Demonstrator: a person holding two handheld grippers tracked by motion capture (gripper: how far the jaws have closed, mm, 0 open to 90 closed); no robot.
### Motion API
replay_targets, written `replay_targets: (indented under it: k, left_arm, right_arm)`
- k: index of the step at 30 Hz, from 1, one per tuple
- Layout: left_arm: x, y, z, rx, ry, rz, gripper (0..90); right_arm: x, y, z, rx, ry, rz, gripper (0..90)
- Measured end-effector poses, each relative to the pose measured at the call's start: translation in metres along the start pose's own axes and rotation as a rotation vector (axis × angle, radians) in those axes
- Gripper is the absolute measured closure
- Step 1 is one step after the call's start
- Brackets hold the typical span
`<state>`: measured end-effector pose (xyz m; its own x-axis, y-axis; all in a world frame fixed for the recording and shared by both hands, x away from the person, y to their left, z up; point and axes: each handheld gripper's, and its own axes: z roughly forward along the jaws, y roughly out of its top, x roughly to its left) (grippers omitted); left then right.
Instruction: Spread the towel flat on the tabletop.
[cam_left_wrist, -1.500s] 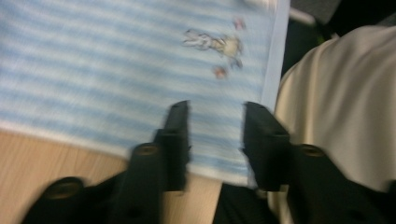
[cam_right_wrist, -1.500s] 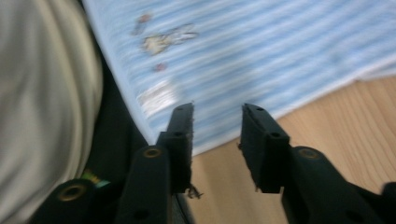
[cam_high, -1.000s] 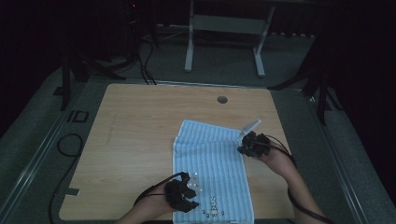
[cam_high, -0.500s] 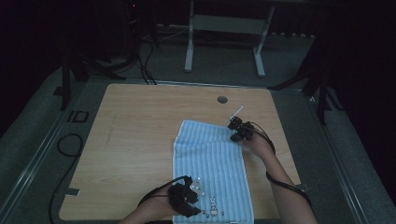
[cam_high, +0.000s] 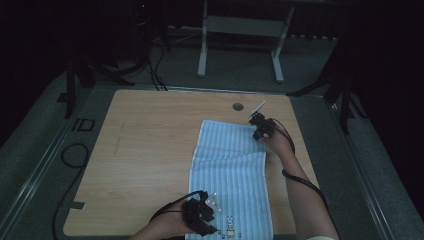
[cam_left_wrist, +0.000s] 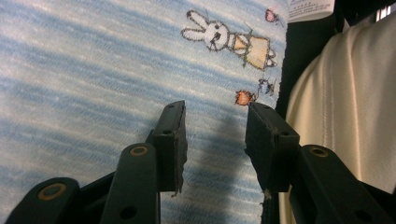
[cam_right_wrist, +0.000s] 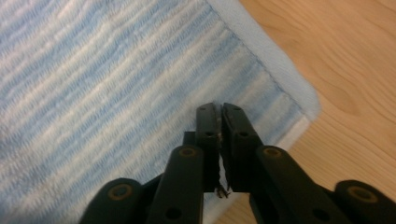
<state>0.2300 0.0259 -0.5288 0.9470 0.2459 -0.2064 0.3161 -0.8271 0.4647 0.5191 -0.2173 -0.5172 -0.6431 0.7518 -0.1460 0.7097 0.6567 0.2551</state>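
Two pairs of black jaws are working one blue-striped towel (cam_high: 231, 170). On the right gripper (cam_right_wrist: 219, 109) the jaws are standing pressed together with nothing visibly caught between them, their tips hovering just inside the towel's far right corner (cam_right_wrist: 299, 100); bare wood of the table (cam_right_wrist: 355, 56) is lying past the hem toward 3 o'clock in the right gripper view. On the left gripper (cam_left_wrist: 215, 135) the jaws have just been opening and are standing apart over the cloth, with no fold between the pads. In its own view, a printed rabbit (cam_left_wrist: 210, 32) is sitting at 12 o'clock beyond the tips, small flower prints (cam_left_wrist: 243, 98) at 1 o'clock, and a cream sleeve (cam_left_wrist: 345, 93) is crowding in at 3 o'clock. From the high view the towel is lying flat on the right half of the table, its near hem reaching the table's near edge, with a crease across its middle; the left gripper (cam_high: 200, 217) is at the near left corner, the right gripper (cam_high: 261, 125) at the far right one. Open tabletop is stretching toward 9 and 10 o'clock, and a small round grommet (cam_high: 238, 106) is sitting near the far edge.
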Motion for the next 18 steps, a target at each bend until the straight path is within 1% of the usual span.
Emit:
replay_targets:
  k: [2, 3, 4, 5, 6, 7, 8, 10, 12, 13, 14, 15, 16, 18]
  left_arm:
    - [0.001, 0.001, -0.005, -0.016, 0.008, -0.002, 56.3]
    - [0.002, 0.001, -0.009, -0.024, 0.021, -0.006, 56.3]
    - [0.004, 0.001, -0.012, -0.031, 0.027, -0.011, 56.3]
    - [0.005, 0.000, -0.013, -0.037, 0.030, -0.018, 56.4]
    - [0.005, 0.000, -0.013, -0.037, 0.030, -0.018, 56.3]
    - [0.007, -0.001, -0.013, -0.033, 0.036, -0.031, 56.3]
    - [0.007, -0.001, -0.012, -0.029, 0.034, -0.030, 56.4]
    - [0.006, -0.001, -0.008, -0.022, 0.028, -0.025, 56.4]
    - [0.005, 0.000, -0.004, -0.018, 0.021, -0.021, 56.3]
    - [0.005, 0.001, -0.002, -0.012, 0.016, -0.018, 56.3]
    - [0.005, 0.001, -0.001, -0.010, 0.015, -0.017, 56.3]
    - [0.005, 0.001, 0.000, -0.010, 0.012, -0.020, 56.3]
    - [0.005, 0.001, 0.001, -0.010, 0.008, -0.021, 56.3]
    - [0.005, 0.002, 0.002, -0.010, 0.008, -0.019, 56.3]
  right_arm:
    - [0.000, -0.001, -0.002, -0.003, 0.007, 0.009, 88.8]
    - [0.002, -0.002, -0.007, -0.021, 0.042, 0.015, 89.4]
    - [0.007, -0.003, -0.013, -0.052, 0.071, -0.002, 89.5]
    - [0.014, -0.005, -0.019, -0.064, 0.073, -0.020, 89.5]
    - [0.014, -0.005, -0.019, -0.064, 0.073, -0.020, 89.5]
    - [0.021, -0.006, -0.023, -0.072, 0.090, -0.040, 89.5]
    - [0.038, -0.012, -0.028, -0.078, 0.137, -0.088, 89.5]
    - [0.050, -0.017, -0.027, -0.066, 0.185, -0.092, 89.5]
    - [0.059, -0.021, -0.024, -0.051, 0.194, -0.102, 89.5]
    - [0.062, -0.022, -0.020, -0.036, 0.189, -0.105, 89.5]
    - [0.064, -0.023, -0.016, -0.019, 0.173, -0.110, 89.5]
    - [0.064, -0.023, -0.014, -0.029, 0.171, -0.106, 89.5]
    - [0.062, -0.022, -0.013, -0.030, 0.179, -0.086, 89.6]
    - [0.059, -0.018, -0.012, -0.032, 0.162, -0.094, 89.6]
